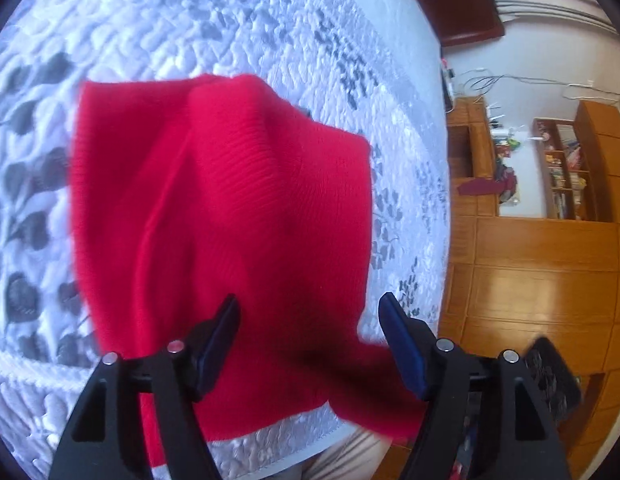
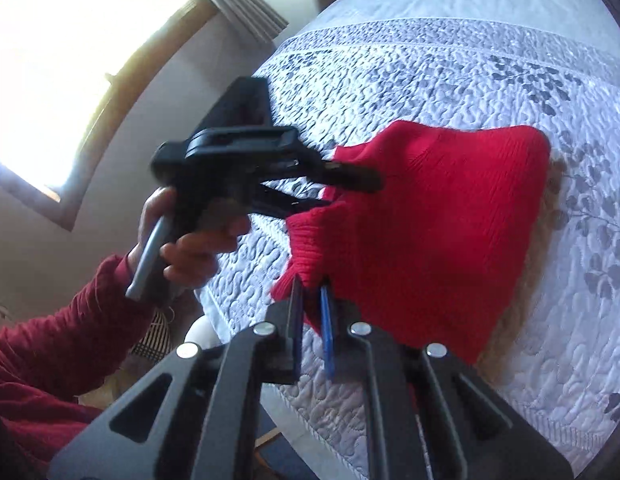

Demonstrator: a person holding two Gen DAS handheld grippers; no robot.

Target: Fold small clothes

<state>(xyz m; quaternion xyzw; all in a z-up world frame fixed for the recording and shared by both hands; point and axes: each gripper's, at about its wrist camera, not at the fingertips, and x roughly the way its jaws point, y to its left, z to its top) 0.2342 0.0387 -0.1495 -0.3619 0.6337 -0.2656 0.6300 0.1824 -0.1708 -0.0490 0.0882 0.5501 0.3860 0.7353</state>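
Observation:
A red knit garment (image 1: pixel 229 200) lies partly bunched on the quilted white-and-grey bedspread (image 1: pixel 149 20), its near end at the bed's edge. My left gripper (image 1: pixel 310 312) stands open over that near end, the cloth beneath and between its fingers, with neither pad pressing on it. In the right wrist view the garment (image 2: pixel 430 220) has a ribbed hem at its near left corner, and my right gripper (image 2: pixel 311 287) is shut on that hem. The left gripper (image 2: pixel 352 192) shows there too, held by a hand (image 2: pixel 197 248), its fingers spread at the garment's left edge.
The bed's edge (image 1: pixel 293 436) runs close below the grippers. Wooden cabinets and a shelf (image 1: pixel 562 168) stand beyond a wooden floor (image 1: pixel 530 280). A bright window (image 2: pixel 69 60) is on the left. A red sleeve (image 2: pixel 41 344) reaches in. A tan cloth edge (image 2: pixel 550 184) shows beside the garment.

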